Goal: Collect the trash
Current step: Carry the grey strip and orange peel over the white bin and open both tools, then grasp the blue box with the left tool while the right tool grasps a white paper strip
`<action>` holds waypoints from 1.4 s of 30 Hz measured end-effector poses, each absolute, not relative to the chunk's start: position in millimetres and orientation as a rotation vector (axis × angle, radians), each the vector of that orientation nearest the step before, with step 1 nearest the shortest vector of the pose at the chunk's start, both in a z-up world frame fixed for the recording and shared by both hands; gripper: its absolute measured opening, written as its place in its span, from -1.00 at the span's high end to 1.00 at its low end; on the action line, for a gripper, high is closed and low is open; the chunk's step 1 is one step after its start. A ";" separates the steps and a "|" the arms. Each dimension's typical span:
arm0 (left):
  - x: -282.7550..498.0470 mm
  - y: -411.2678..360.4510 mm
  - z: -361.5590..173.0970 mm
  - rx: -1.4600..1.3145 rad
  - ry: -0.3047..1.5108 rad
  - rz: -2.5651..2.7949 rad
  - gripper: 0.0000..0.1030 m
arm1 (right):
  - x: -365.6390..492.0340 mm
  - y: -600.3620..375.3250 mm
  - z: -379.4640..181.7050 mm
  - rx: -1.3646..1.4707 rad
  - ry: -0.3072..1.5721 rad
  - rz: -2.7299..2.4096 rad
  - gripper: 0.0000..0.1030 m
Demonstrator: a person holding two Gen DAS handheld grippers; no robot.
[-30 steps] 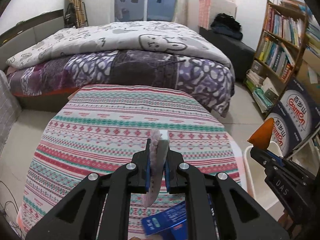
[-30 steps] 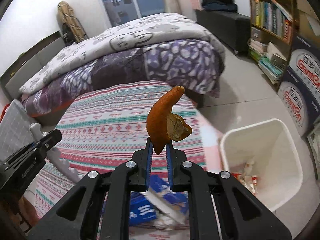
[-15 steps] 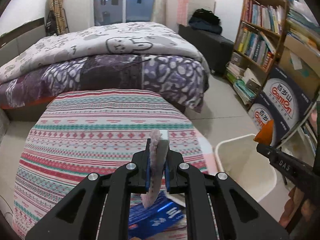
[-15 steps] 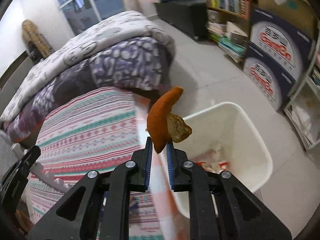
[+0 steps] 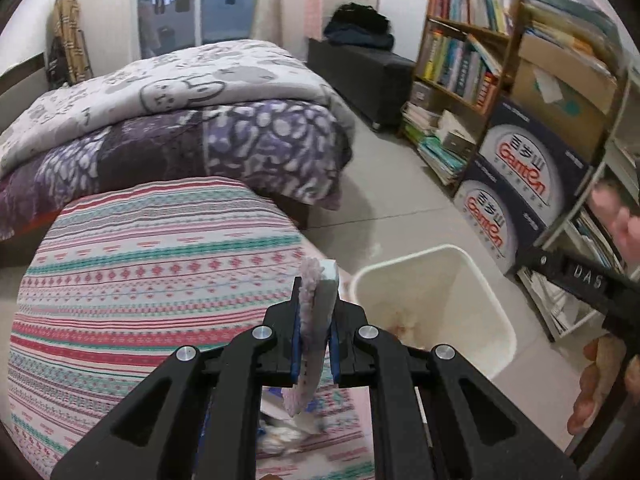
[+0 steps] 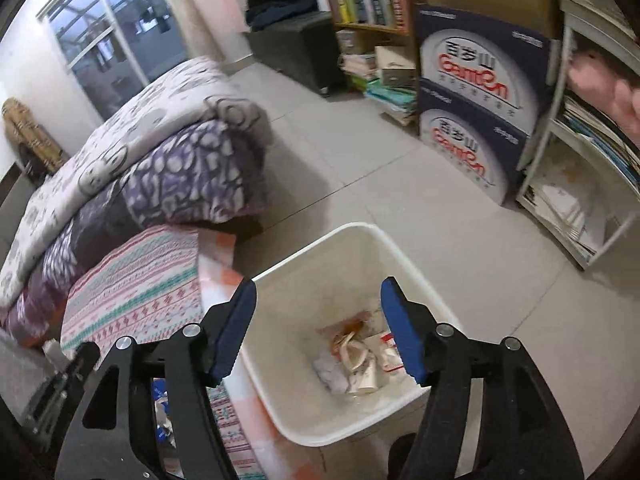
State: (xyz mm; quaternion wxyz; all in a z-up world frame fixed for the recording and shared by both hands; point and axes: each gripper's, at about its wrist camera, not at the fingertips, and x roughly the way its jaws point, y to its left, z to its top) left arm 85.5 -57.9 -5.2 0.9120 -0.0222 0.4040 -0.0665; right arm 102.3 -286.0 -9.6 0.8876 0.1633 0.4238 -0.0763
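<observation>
Over the striped surface [image 5: 132, 280] the left tool [image 5: 314, 344] pinches a pinkish fuzzy pad with a pale backing [image 5: 316, 320] upright between its fingers, while the right tool [image 6: 316, 328], fingers spread wide and holding nothing, hangs above the white bin [image 6: 304, 280] of crumpled wrappers [image 6: 356, 360] on the floor.

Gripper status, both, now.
Left gripper: shut on a pink-and-white sponge.
Right gripper: open, holding nothing, above the white bin.
</observation>
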 end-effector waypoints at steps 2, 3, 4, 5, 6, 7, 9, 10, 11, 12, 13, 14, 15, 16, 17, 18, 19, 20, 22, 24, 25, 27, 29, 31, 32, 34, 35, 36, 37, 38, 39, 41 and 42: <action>86.9 -69.6 -7.5 -0.049 0.846 -0.164 0.80 | 101.0 -299.5 -6.9 0.366 0.874 -0.182 -0.35; 87.8 -76.8 -9.1 -0.051 0.854 -0.179 0.80 | 100.2 -305.7 -5.4 0.375 0.871 -0.195 -0.38; 88.6 -85.2 -10.8 -0.050 0.863 -0.196 0.80 | 99.1 -311.3 -3.4 0.379 0.867 -0.208 -0.40; 89.4 -92.2 -11.9 -0.047 0.868 -0.209 0.80 | 98.1 -315.0 -1.6 0.381 0.863 -0.217 -0.47; 89.9 -97.3 -12.9 -0.043 0.872 -0.217 0.80 | 96.9 -318.9 -0.1 0.384 0.859 -0.227 -0.52; 90.7 -104.3 -14.1 -0.038 0.875 -0.228 0.80 | 95.8 -324.9 2.2 0.392 0.852 -0.243 -0.54; 92.6 -116.9 -17.2 -0.037 0.882 -0.247 0.80 | 94.5 -333.9 5.5 0.406 0.841 -0.264 -0.59; 94.0 -122.8 -19.1 -0.044 0.889 -0.257 0.80 | 93.5 -337.3 6.3 0.412 0.838 -0.273 -0.60; 96.2 -129.6 -21.4 -0.054 0.899 -0.268 0.80 | 93.1 -342.9 7.6 0.423 0.833 -0.287 -0.61; 97.9 -134.9 -22.7 -0.061 0.906 -0.277 0.80 | 92.8 -346.7 8.1 0.433 0.830 -0.294 -0.62; 98.8 -139.6 -23.7 -0.065 0.909 -0.282 0.80 | 92.3 -350.8 8.2 0.446 0.829 -0.299 -0.62; 99.8 -145.2 -24.7 -0.068 0.912 -0.291 0.80 | 91.3 -356.1 8.1 0.461 0.828 -0.305 -0.62; 100.8 -148.9 -25.0 -0.070 0.912 -0.295 0.80 | 90.8 -359.9 8.2 0.469 0.826 -0.312 -0.62; 102.4 -154.2 -24.8 -0.071 0.913 -0.303 0.80 | 90.0 -362.1 8.6 0.473 0.824 -0.317 -0.62; 103.9 -159.3 -24.8 -0.075 0.914 -0.313 0.80 | 89.0 -365.4 9.3 0.477 0.819 -0.327 -0.63; 105.2 -163.3 -24.5 -0.079 0.915 -0.324 0.79 | 88.5 -367.5 9.8 0.481 0.814 -0.334 -0.64; 106.4 -166.7 -24.1 -0.082 0.916 -0.334 0.78 | 87.8 -370.2 10.0 0.486 0.809 -0.343 -0.66; 107.4 -169.6 -23.9 -0.084 0.918 -0.339 0.76 | 87.8 -371.7 10.3 0.490 0.808 -0.347 -0.67; 111.4 -174.4 -24.2 -0.094 0.925 -0.348 0.15 | 87.9 -373.3 10.0 0.495 0.809 -0.350 -0.67; 112.3 -173.4 -23.3 -0.112 0.921 -0.350 -0.09 | 87.7 -372.3 10.0 0.492 0.808 -0.354 -0.70; 112.0 -172.9 -23.1 -0.112 0.922 -0.353 -0.09 | 87.5 -371.4 10.4 0.486 0.805 -0.357 -0.71; 110.9 -170.7 -23.8 -0.098 0.926 -0.352 -0.10 | 87.3 -369.5 11.4 0.476 0.801 -0.361 -0.75; 107.5 -165.6 -25.8 -0.078 0.932 -0.348 -0.12 | 87.6 -366.8 11.6 0.471 0.799 -0.365 -0.79; 104.1 -158.3 -28.5 -0.062 0.941 -0.340 -0.24 | 87.9 -365.8 11.1 0.471 0.801 -0.362 -0.85; 101.3 -152.8 -30.3 -0.050 0.946 -0.332 -0.27 | 89.0 -361.4 9.8 0.462 0.809 -0.356 -0.85; 96.3 -141.0 -34.5 -0.021 0.959 -0.316 -0.30 | 92.2 -351.0 6.9 0.436 0.831 -0.334 -0.85; 93.6 -135.2 -36.7 -0.002 0.966 -0.307 -0.30 | 94.0 -342.6 5.2 0.415 0.843 -0.320 -0.86; 91.3 -130.7 -38.4 0.015 0.972 -0.303 -0.31 | 95.6 -334.8 3.9 0.396 0.853 -0.307 -0.86; 87.5 -124.1 -41.0 0.041 0.980 -0.299 -0.32 | 96.7 -328.0 3.0 0.383 0.859 -0.297 -0.86; 83.8 -116.2 -43.8 0.075 0.991 -0.295 -0.33 | 98.4 -319.4 1.5 0.365 0.868 -0.280 -0.86; 80.9 -111.0 -45.7 0.097 0.996 -0.292 -0.34 | 100.2 -310.9 -0.3 0.351 0.879 -0.263 -0.86; 74.3 -95.9 -50.5 0.157 1.007 -0.282 -0.35 | 102.8 -296.2 -4.5 0.336 0.899 -0.235 -0.86; 71.9 -89.2 -53.1 0.180 1.017 -0.280 -0.36 | 104.1 -289.8 -6.9 0.331 0.909 -0.224 -0.86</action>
